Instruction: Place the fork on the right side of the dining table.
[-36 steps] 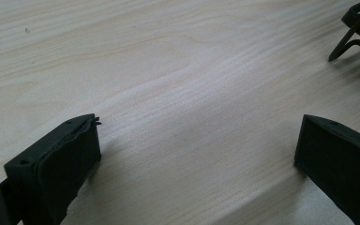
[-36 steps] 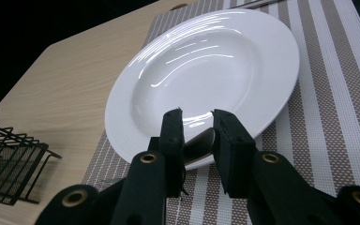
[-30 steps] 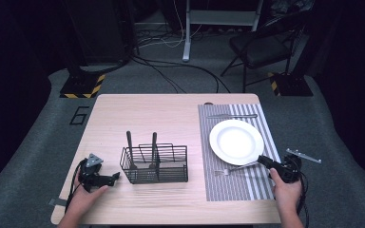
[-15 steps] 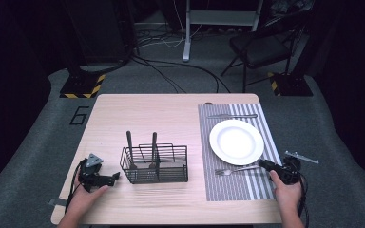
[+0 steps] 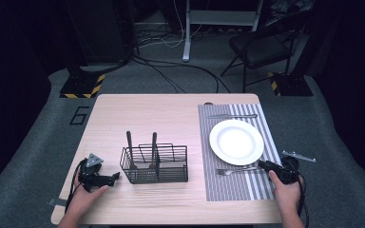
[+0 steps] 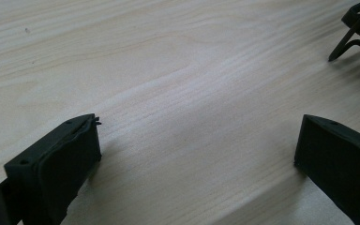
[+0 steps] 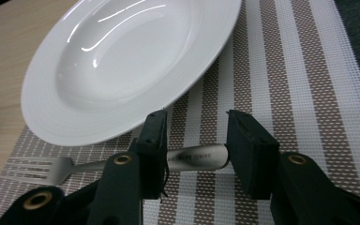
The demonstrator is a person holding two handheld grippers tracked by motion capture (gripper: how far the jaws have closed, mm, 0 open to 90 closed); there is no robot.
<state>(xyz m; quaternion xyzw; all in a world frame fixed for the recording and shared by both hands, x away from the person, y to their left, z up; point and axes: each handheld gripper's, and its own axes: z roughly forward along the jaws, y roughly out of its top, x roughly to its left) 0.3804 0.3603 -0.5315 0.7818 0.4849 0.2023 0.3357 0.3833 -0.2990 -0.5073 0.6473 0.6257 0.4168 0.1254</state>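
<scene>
Wooden table under a dark, cable-strewn room, mid table-setting.

Lower left: left gripper parked, jaws wide apart on nothing, just beside wire caddy holding two dark handles. Centre right: striped placemat set with white plate, knife above. Lower right: right gripper straddling fork handle, jaws slack, seemingly laid down; caddy cutlery apparently left.
</scene>
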